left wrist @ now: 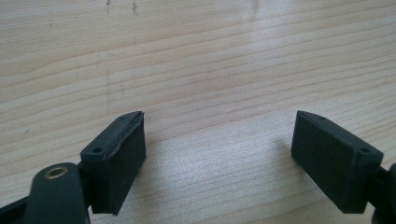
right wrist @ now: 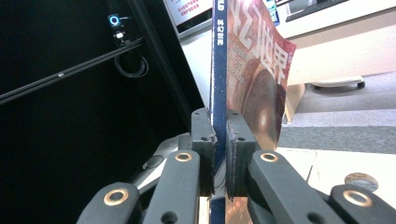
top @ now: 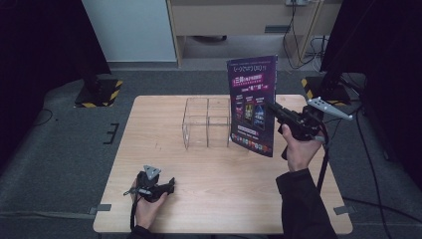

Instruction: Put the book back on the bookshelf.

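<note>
A purple magazine point(top: 252, 104) is held upright above the right part of the wooden table point(top: 164, 164), just right of a clear plastic box with compartments point(top: 206, 122). My right gripper point(top: 274, 108) is shut on the magazine's right edge. In the right gripper view the magazine's blue spine point(right wrist: 218, 70) is clamped between the two jaws, and the right gripper point(right wrist: 220, 140) points upward. My left gripper point(top: 170, 184) rests low at the table's front left, held in a hand. In the left gripper view the left gripper point(left wrist: 219, 144) is open over bare wood with nothing between its fingers.
Black curtains flank the table on both sides. Stand bases with yellow-black stripes point(top: 99, 92) sit on the grey carpet behind the table's corners. A light wooden cabinet point(top: 239, 20) and cables lie beyond.
</note>
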{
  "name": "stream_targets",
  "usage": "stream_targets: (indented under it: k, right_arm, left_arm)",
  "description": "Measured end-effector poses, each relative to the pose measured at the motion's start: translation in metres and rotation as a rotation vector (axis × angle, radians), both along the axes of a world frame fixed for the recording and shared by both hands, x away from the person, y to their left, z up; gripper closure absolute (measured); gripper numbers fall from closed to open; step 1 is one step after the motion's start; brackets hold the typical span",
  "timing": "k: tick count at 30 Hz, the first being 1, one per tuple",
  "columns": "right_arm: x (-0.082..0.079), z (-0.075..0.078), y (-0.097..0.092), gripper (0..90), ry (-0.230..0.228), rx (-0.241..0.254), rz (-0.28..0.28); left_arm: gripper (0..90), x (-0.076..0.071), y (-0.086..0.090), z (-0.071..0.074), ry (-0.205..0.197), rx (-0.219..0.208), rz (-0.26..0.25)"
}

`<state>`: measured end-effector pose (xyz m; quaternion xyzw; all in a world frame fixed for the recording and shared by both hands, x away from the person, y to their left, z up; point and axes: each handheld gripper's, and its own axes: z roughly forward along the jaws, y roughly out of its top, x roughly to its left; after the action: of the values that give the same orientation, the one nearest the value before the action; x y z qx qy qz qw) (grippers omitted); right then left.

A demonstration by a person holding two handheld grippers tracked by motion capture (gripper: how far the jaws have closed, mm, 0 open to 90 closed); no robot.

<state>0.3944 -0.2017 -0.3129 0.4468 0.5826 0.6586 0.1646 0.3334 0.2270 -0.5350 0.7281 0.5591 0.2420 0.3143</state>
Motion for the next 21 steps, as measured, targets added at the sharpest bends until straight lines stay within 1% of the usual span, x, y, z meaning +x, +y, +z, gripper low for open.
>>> stream_targets:
  k: [5,9,15,16,19,21]
  right_arm:
    - [0.011,-0.003,0.000,84.8,0.003,-0.014,-0.028]
    - [0.022,-0.008,0.002,84.8,0.001,-0.031,-0.049]
    - [0.034,-0.023,0.011,84.8,0.008,-0.050,-0.085]
    - [0.036,-0.026,0.012,84.8,0.003,-0.056,-0.092]
    - [0.041,-0.034,0.017,84.8,0.011,-0.059,-0.107]
    - [0.045,-0.038,0.020,84.8,0.020,-0.076,-0.106]
  left_arm:
    - [17.0,0.000,0.000,0.000,0.000,0.000,0.000]
    - [17.0,0.000,0.000,0.000,0.000,0.002,0.000]
    - [17.0,0.000,0.000,0.000,0.000,0.002,-0.001]
    - [17.0,0.000,0.000,0.000,0.000,0.002,-0.001]
    - [17.0,0.000,0.000,0.000,0.000,0.002,-0.001]
    - [16.9,0.000,0.000,0.000,0.000,0.002,-0.001]
